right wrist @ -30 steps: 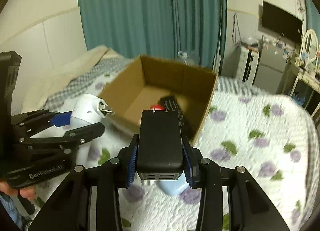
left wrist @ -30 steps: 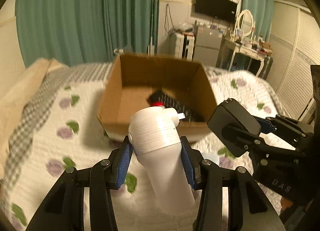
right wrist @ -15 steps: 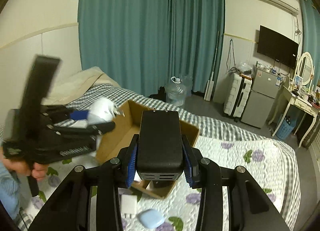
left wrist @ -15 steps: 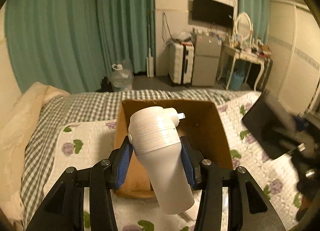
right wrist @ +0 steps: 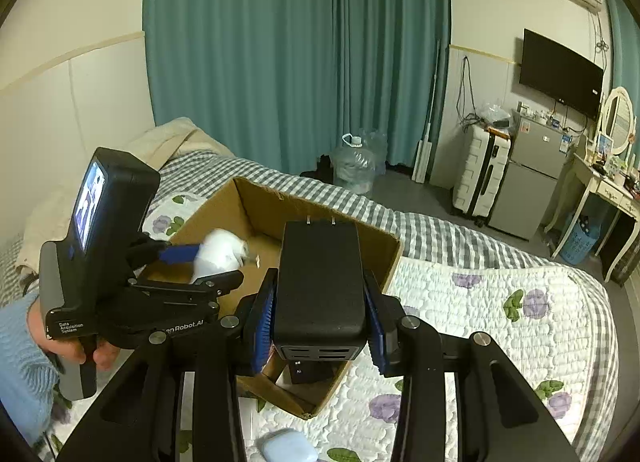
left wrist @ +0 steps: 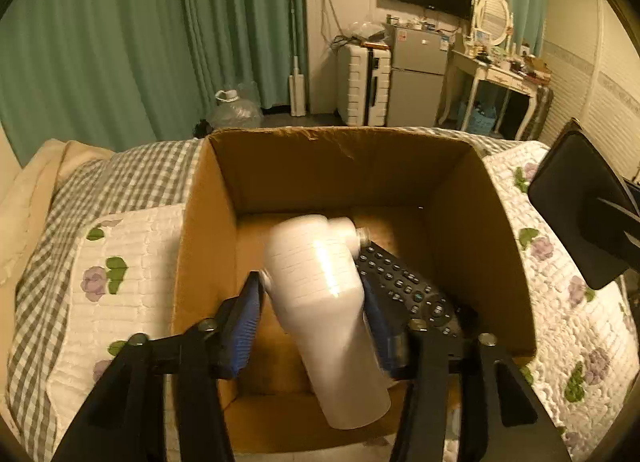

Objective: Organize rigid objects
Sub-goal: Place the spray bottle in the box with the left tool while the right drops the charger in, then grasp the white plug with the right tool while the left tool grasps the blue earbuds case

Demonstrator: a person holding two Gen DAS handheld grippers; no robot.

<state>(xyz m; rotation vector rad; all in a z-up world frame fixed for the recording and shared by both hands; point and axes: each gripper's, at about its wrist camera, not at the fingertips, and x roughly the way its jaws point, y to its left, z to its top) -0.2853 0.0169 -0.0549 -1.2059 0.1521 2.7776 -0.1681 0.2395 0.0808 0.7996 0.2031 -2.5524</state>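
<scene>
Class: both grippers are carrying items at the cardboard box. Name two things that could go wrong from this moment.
1. The white device, blurred between the left gripper pads, may land on the black remote lying in the cardboard box.
2. The right gripper holds the black adapter close beside the left gripper; they might collide.

Right gripper clamps black adapter above cardboard box; left gripper over box.

- White plastic device, blurred, tilted over the open cardboard box.
- Black remote control lies inside the box, right of it.
- Black power adapter, prongs far, held above the box's right rim.
</scene>
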